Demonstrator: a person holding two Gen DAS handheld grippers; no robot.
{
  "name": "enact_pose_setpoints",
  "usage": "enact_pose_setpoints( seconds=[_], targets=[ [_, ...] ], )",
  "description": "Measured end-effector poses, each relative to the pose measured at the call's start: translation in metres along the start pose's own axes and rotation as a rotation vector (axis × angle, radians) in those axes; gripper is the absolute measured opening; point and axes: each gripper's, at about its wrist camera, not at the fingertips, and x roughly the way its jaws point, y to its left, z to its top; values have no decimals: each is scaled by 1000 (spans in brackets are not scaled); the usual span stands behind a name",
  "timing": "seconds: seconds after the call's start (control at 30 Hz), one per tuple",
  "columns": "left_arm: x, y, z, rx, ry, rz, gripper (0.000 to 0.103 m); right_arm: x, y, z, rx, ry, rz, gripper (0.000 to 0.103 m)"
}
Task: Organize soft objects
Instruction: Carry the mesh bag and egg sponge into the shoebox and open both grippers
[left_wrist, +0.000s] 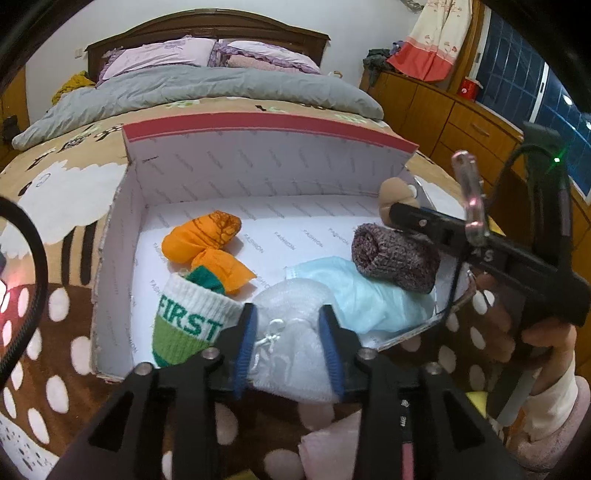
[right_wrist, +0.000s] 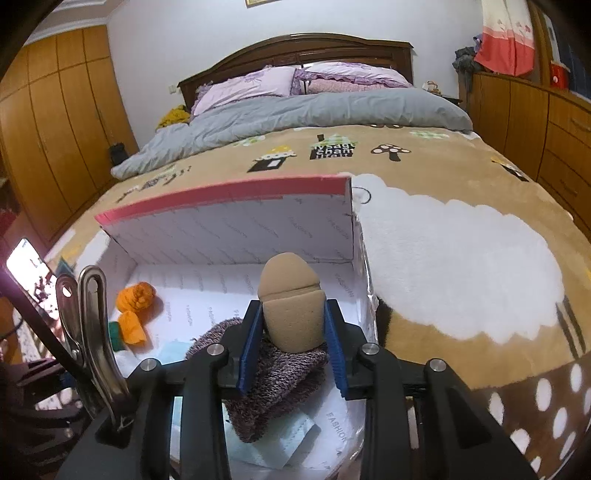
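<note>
Currently, per views:
Box (left_wrist: 258, 177): open white cardboard box with a red-edged lid standing up at its far side, sitting on a brown patterned blanket (right_wrist: 461, 166) on the bed.
Left gripper (left_wrist: 288, 347): at the box's near edge, blue pads (left_wrist: 245, 343) either side of a white mesh pouch (left_wrist: 291, 314); jaws part-open. Pads look at the pouch's flanks, can't tell if they press.
Right gripper (right_wrist: 293, 347): over the box's right end, narrow gap, blue pads flank a tan sponge (right_wrist: 291, 306); left pad touches it, right pad looks just off. Sponge upright between the jaws, above the knit roll.
Knit roll (left_wrist: 395, 258): purple-grey, by the right wall, lying partly on the blue mask.
Blue mask (left_wrist: 354, 291): pale blue, flat on the floor near the box's near-right corner, beside the pouch.
Orange cloth (left_wrist: 207, 243): bundled, left-centre of the floor, apart from the walls.
Sock (left_wrist: 188, 321): white/green, "FIRST" lettering, near-left corner, touching the left gripper's left pad side.
Hand (left_wrist: 546, 332): person's hand with a light sleeve holds the right gripper's handle, outside the box's right edge.
</note>
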Motion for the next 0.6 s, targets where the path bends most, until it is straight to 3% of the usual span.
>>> enact_pose_setpoints(
  seconds=[0.3, 0.6],
  targets=[
    [-23, 0, -1, 4, -24, -13, 59, -26, 2, 4, 23, -57, 15, 44],
    [-50, 3, -7, -1, -48, -4, 60, -63, 19, -3, -11, -96, 15, 45]
  ],
)
